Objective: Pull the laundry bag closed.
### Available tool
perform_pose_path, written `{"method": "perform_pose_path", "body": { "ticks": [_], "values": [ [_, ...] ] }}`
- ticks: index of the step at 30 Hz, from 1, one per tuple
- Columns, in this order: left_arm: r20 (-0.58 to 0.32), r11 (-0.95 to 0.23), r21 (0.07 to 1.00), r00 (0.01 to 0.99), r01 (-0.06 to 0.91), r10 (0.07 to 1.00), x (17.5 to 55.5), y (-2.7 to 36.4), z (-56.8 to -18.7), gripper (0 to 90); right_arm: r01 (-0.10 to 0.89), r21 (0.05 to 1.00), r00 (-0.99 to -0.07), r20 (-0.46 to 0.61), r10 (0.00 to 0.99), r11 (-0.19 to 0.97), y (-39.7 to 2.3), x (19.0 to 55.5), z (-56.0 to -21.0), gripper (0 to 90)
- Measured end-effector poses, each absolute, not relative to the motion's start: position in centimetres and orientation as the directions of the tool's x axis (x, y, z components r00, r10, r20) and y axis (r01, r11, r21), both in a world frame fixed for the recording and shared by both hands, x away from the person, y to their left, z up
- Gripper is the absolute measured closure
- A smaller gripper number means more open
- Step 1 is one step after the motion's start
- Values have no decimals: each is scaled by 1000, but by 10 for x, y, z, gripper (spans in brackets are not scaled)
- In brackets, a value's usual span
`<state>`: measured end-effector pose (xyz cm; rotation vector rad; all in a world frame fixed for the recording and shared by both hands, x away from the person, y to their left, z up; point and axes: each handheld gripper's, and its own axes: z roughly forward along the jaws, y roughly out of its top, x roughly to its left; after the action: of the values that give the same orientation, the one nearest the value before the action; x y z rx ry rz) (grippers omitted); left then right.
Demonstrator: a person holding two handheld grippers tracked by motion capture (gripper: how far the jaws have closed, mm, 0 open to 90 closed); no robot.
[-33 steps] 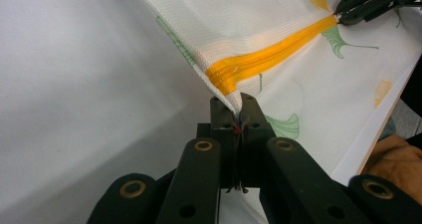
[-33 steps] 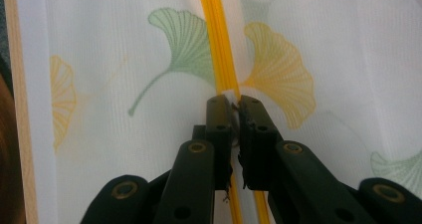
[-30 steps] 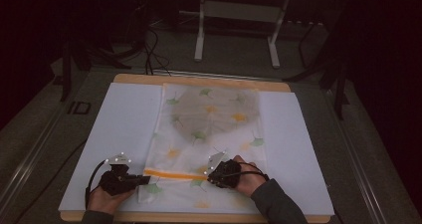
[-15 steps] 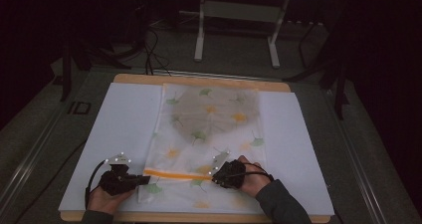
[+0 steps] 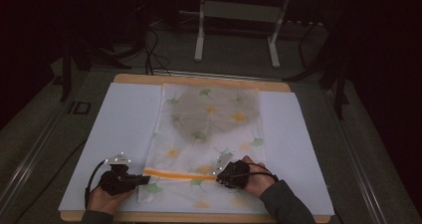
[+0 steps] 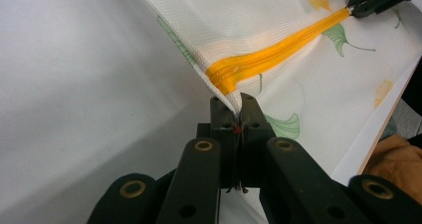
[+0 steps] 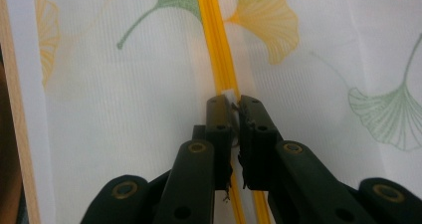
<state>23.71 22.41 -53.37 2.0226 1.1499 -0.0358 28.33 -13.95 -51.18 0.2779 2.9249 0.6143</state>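
Seen from the high view: a wooden-edged table [image 5: 199,79] under a white sheet [image 5: 119,134], and on it a white mesh laundry bag [image 5: 209,134] printed with green and yellow ginkgo leaves, lying flat along the middle with a round grey shape dimly showing through its far half. Across the near end of the bag, an orange zipper [image 5: 179,175] running side to side. At the zipper's left end, the left gripper [image 5: 142,180], held in a hand at the near left of the sheet; at its right end, the right gripper [image 5: 219,176], in a hand with a dark sleeve. Too small and dim here to read either set of jaws.

From the left gripper view, more detail: left gripper [image 6: 236,104] closed tight on the bag's edge [image 6: 226,97] just below the orange zipper's end [image 6: 224,79], mesh weave visible, cloth lifted into a small peak at the pinch. Farther off, top right, the other gripper's black tip [image 6: 370,0] at the zipper's far end.

From the right gripper view: right gripper [image 7: 235,104] clamped together on a small white zipper pull [image 7: 229,95], the orange zipper [image 7: 214,35] running straight away between the jaws. Along the left edge, the white sheet's border and a strip of the table's wooden edge [image 7: 15,109].
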Motion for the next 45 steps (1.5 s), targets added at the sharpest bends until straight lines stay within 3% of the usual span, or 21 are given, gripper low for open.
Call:
{"method": "perform_pose_path", "body": {
  "ticks": [45],
  "values": [
    [-376,-274,621,586,735,718,237,225,-533,884,195,386,-966,-86,245,902,-169,285,-510,843]
  ]
}}
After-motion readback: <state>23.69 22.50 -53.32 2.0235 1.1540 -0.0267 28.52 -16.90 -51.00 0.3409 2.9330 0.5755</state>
